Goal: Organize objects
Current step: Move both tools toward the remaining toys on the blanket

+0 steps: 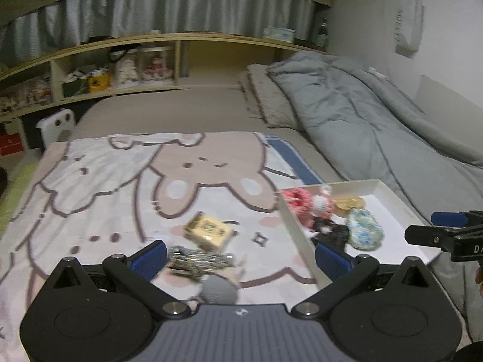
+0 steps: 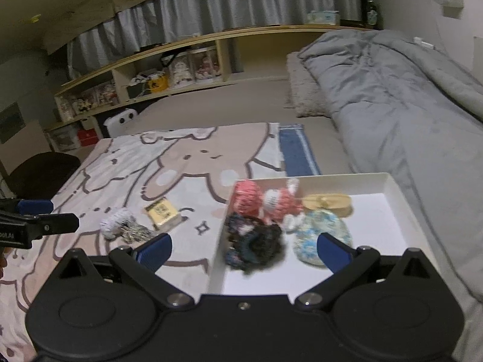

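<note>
Right wrist view, white tray holding scrunchies, crocheted bunny, both tools spread wide, empty.

Grey duvet, wooden shelf, curtain

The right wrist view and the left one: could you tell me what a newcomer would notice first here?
Probably the white tray on the bed, crowded with crocheted pieces: a pink one, a dark scrunchie and a pale blue one. Left of it, on the cartoon bunny blanket, lie a small yellow box and a silver-grey bundle. Both pairs of jaws stand wide open, holding nothing.
</note>
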Available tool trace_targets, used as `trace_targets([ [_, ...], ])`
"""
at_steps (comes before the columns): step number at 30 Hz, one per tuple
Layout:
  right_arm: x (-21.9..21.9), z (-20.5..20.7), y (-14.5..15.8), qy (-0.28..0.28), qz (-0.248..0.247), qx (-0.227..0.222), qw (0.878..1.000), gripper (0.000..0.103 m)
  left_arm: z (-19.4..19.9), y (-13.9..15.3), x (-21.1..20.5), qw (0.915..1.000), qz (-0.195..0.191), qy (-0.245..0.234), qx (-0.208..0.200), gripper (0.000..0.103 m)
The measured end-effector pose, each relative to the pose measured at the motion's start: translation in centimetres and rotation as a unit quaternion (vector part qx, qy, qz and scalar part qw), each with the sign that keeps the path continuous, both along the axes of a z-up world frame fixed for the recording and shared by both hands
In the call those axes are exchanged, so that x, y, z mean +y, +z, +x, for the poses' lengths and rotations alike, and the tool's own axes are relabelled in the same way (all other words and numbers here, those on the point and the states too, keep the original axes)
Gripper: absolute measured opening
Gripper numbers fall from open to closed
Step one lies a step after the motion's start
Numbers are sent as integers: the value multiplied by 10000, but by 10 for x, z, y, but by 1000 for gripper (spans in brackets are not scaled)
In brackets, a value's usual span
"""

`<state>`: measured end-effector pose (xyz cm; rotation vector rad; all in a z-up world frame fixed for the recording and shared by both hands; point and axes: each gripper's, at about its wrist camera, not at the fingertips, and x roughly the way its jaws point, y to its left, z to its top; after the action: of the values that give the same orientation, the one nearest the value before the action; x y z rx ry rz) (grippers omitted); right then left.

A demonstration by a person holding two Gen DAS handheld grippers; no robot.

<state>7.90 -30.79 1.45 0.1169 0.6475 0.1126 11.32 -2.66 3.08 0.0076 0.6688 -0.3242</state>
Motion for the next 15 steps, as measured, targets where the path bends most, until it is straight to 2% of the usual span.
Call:
trace_targets([
  [7,34,18,-4,237,165,-56,9996,103,5,-1,34,9988,59,466,-114,103],
  [15,67,35,-19,370,285,-108,9988,103,15,-12,60,9987,44,492,-158,103],
])
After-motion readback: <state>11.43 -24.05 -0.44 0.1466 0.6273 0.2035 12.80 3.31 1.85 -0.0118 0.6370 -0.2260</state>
